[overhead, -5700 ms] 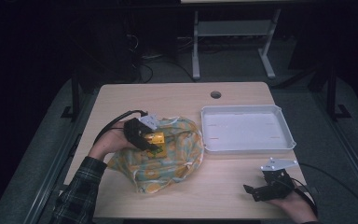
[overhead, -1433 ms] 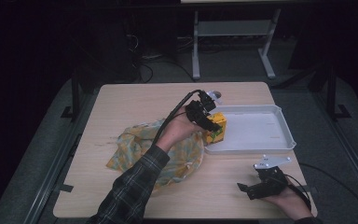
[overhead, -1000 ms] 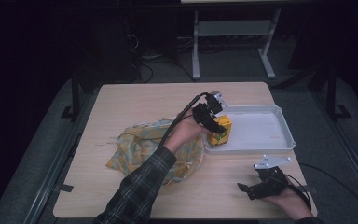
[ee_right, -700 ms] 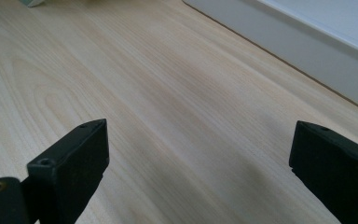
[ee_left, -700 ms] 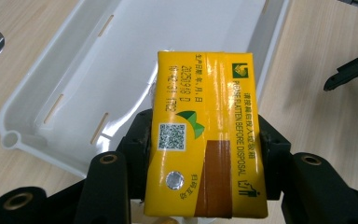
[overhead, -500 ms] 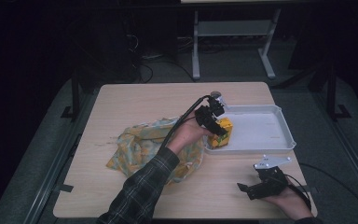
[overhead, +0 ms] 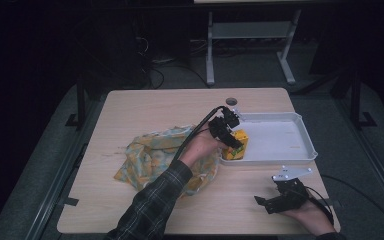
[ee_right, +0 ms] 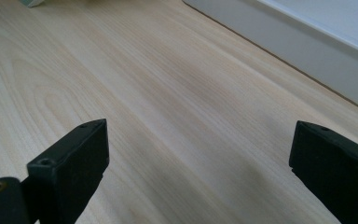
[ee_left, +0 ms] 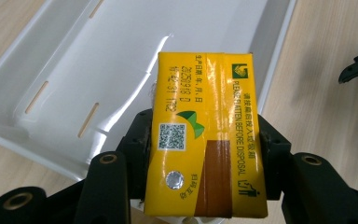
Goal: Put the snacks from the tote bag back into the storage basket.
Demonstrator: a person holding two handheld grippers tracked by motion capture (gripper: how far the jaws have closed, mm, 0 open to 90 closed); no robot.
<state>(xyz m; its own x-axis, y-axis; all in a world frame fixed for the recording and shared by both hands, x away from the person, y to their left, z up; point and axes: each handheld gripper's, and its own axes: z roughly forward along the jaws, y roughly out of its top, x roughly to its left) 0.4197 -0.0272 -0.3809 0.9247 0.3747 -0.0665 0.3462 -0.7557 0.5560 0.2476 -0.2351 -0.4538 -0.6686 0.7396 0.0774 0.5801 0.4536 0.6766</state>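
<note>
High view: I have the left gripper (overhead: 228,131) closed on the yellow drink carton (overhead: 238,144), its jaws pressing the carton's two sides, and I am holding it at the near-left corner of the white tray (overhead: 300,150), which lies along the right side of the bench (overhead: 155,105). I judge this to be the placing step, with the carton brought from the patterned cloth (overhead: 147,157) to the tray and not yet let go. In the left gripper view the carton (ee_left: 205,140) sits square between the jaws over the tray floor (ee_left: 121,51), close to the near wall, though I cannot tell whether its base already rests on the floor or hangs just above it. The next move, as I see it, calls for easing it down until it stands, then parting the jaws and drawing straight back up (a sideways pull could tip so narrow a box). Room is tight toward the tray's near and left walls; the tray lies bare toward its far-right corner, so nudging inward would be safe. The right gripper (overhead: 280,197) rests near the bench's near-right corner, well apart from the tray, and the right gripper view shows its jaws spread wide over bare wood (ee_right: 168,102), holding nothing.
</note>
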